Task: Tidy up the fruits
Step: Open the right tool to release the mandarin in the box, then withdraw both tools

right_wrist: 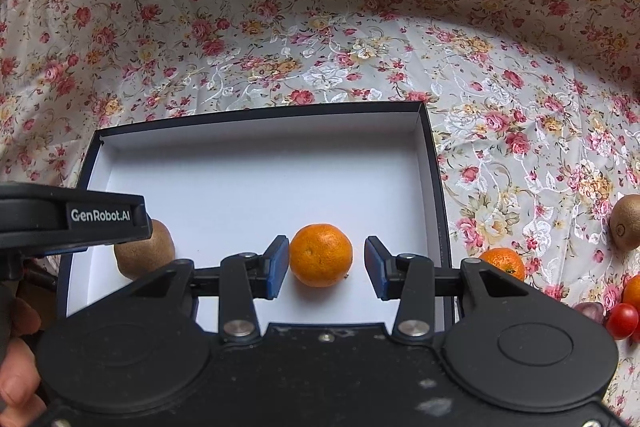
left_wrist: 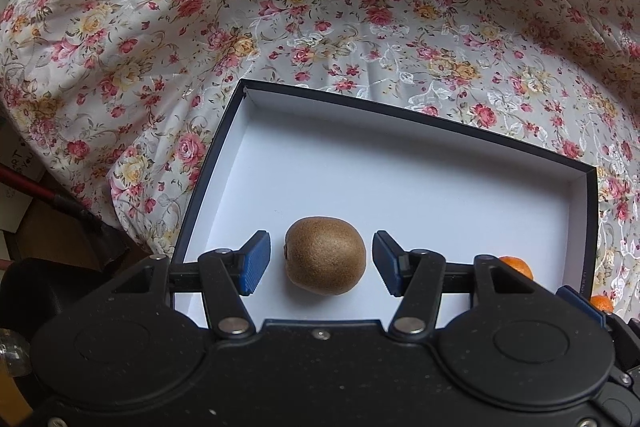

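A shallow white box with a dark rim (left_wrist: 400, 111) lies on a floral cloth. Inside it a brown kiwi (left_wrist: 325, 261) rests on the floor between the blue pads of my left gripper (left_wrist: 322, 263), which stands open with a gap on each side. In the right wrist view an orange tangerine (right_wrist: 321, 255) sits on the floor of the same box (right_wrist: 260, 109), between the pads of my right gripper (right_wrist: 326, 263). That gripper is open too: the left pad is close to the fruit, the right pad clearly apart. The kiwi (right_wrist: 138, 263) shows at the left, partly behind the left tool's housing.
On the cloth right of the box lie another tangerine (right_wrist: 504, 261), a second kiwi (right_wrist: 626, 223), a cherry tomato (right_wrist: 622, 321) and more fruit at the frame edge. A hand (right_wrist: 16, 367) holds the left tool. Boxes and a red rod (left_wrist: 28, 185) lie off the cloth's left side.
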`<state>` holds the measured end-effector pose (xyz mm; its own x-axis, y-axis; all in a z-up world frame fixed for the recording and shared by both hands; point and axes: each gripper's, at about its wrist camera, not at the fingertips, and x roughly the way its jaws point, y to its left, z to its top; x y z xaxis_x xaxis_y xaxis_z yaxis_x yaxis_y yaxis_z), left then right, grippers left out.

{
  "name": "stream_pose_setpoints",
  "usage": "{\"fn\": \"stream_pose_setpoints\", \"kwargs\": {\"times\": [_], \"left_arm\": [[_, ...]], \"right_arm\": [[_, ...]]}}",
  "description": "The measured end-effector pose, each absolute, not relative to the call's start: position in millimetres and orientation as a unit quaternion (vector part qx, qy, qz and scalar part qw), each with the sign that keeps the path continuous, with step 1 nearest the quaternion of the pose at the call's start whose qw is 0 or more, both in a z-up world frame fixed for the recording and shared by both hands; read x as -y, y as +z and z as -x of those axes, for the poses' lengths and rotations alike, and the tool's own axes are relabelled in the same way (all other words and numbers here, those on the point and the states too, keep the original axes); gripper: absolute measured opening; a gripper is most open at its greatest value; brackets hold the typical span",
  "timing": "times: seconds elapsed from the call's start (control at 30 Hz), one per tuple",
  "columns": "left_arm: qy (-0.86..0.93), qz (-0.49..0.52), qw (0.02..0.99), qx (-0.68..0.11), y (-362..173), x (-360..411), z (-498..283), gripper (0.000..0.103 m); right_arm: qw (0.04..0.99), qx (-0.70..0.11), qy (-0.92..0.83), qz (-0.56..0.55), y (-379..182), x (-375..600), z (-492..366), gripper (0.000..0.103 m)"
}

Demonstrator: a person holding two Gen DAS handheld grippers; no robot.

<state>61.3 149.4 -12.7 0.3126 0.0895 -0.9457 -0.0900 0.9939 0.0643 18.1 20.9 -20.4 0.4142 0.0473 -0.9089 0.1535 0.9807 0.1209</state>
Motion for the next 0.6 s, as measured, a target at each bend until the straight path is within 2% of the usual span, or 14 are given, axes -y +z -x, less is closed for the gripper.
{"fn": "stream_pose_setpoints", "kwargs": {"times": [0.6], "left_arm": [[0.035, -0.011, 0.812, -0.583, -3.7, -120.5, -59.2, 0.061]], "right_arm": [[0.833, -0.545, -0.034, -0.089, -12.8, -7.4, -6.1, 0.045]]}}
